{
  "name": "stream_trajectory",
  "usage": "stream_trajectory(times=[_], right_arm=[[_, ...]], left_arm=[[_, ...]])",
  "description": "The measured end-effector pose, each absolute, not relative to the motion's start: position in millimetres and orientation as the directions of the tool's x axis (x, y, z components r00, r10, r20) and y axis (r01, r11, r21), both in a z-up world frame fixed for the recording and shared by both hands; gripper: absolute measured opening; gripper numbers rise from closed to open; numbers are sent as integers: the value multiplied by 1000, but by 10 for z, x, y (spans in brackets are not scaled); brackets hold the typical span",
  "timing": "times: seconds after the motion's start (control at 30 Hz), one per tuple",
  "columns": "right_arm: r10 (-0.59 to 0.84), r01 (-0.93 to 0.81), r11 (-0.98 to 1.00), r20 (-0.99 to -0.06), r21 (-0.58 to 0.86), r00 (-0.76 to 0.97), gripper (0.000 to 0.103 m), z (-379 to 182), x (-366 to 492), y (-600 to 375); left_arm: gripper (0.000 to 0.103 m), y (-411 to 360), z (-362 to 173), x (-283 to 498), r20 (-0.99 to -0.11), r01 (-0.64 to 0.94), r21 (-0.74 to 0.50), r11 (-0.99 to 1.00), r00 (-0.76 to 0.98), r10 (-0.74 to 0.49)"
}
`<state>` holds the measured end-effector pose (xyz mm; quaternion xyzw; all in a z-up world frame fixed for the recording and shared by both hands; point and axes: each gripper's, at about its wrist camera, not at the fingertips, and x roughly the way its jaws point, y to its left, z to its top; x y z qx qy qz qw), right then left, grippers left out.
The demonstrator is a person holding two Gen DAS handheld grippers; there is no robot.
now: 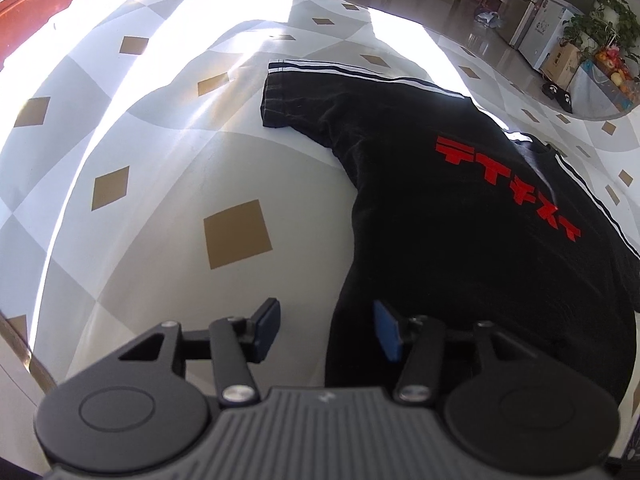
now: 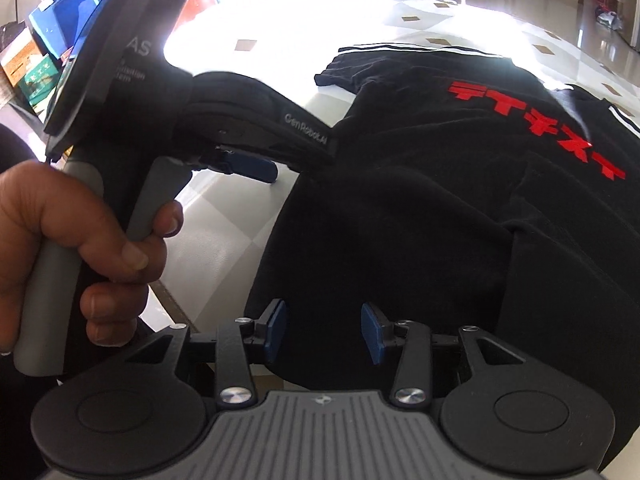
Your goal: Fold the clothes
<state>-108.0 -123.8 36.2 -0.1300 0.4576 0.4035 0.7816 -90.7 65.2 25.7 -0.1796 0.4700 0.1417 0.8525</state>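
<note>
Both tongs gape wide, holding nothing: left tongs (image 1: 326, 330) and right tongs (image 2: 324, 332) at the near table (image 1: 160, 208) edge. One black T-shirt (image 1: 460, 220) (red lettering) lies flat.

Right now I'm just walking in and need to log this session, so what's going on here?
A person is starting to fold a black T-shirt with red lettering, spread on a patterned tablecloth. One hand holds the left gripper, open over the shirt's side edge near the hem. The right gripper is also open, over the shirt's lower part. Neither has hold of the cloth. One sleeve lies flat, and nothing looks folded yet.
</note>
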Motion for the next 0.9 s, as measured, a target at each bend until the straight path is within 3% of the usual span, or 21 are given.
stream_trajectory(times=[0.1, 0.17, 0.57, 0.9], right_arm=[[505, -793, 600, -819, 107, 271, 45, 326, -1210, -1139], [501, -818, 571, -818, 67, 282, 48, 303, -1297, -1073], [422, -881, 420, -813, -216, 401, 52, 39, -1688, -766], [443, -872, 462, -810, -161, 385, 50, 14, -1540, -839]], left_arm=[[63, 719, 318, -927, -843, -428, -172, 887, 529, 92], [79, 771, 361, -949, -835, -444, -177, 879, 540, 104], [83, 996, 376, -1007, -833, -505, -218, 835, 543, 111], [93, 1026, 351, -1013, -836, -525, -229, 820, 537, 111]])
